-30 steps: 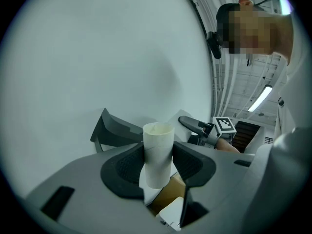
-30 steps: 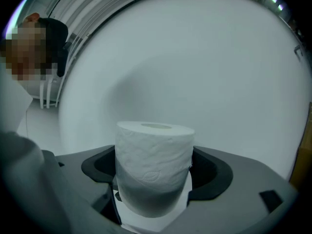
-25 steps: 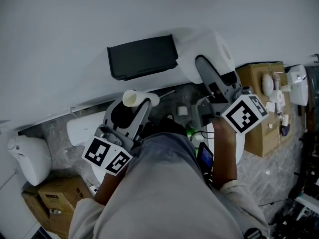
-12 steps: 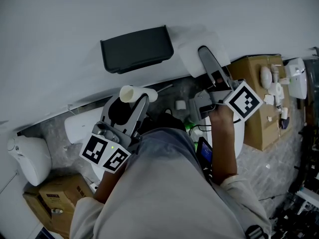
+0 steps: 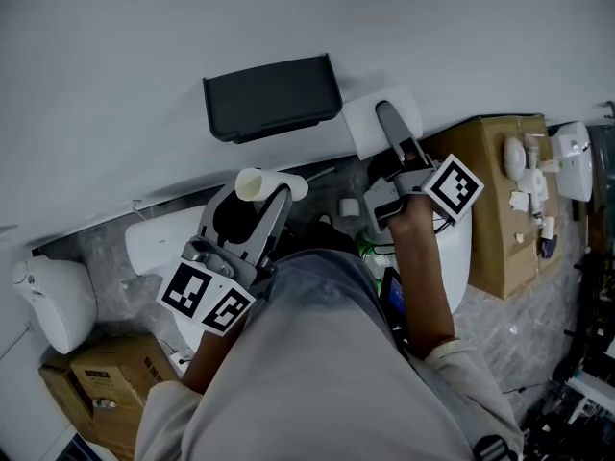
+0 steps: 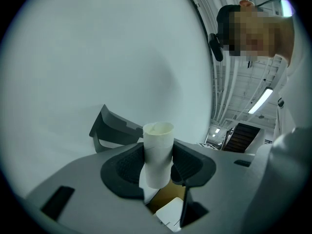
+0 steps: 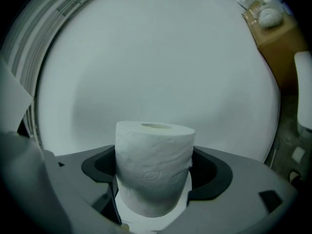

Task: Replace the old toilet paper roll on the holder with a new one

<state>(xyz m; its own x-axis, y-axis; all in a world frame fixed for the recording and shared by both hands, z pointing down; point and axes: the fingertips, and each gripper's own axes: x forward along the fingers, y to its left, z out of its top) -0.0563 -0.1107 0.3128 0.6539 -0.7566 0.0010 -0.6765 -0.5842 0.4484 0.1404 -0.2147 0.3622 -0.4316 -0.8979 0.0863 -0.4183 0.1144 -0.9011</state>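
Observation:
A black paper holder (image 5: 272, 97) is fixed to the pale wall, and it also shows as a dark bracket (image 6: 113, 130) in the left gripper view. My left gripper (image 5: 258, 200) is below it, shut on an empty cardboard tube (image 5: 261, 186) that stands upright between the pads (image 6: 157, 153). My right gripper (image 5: 387, 128) is just right of the holder, shut on a full white toilet paper roll (image 5: 361, 125). In the right gripper view the roll (image 7: 154, 165) stands on end and fills the jaws, facing bare wall.
An open cardboard box (image 5: 502, 203) with small items stands at the right, next to a white device (image 5: 577, 161). A white rounded fixture (image 5: 56, 301) and another cardboard box (image 5: 108, 380) sit at lower left. A white unit (image 5: 156, 244) lies along the wall's foot.
My right gripper has sunk with the roll and rolled over, bringing it closer to the holder's right end. The left gripper and its tube have stayed put.

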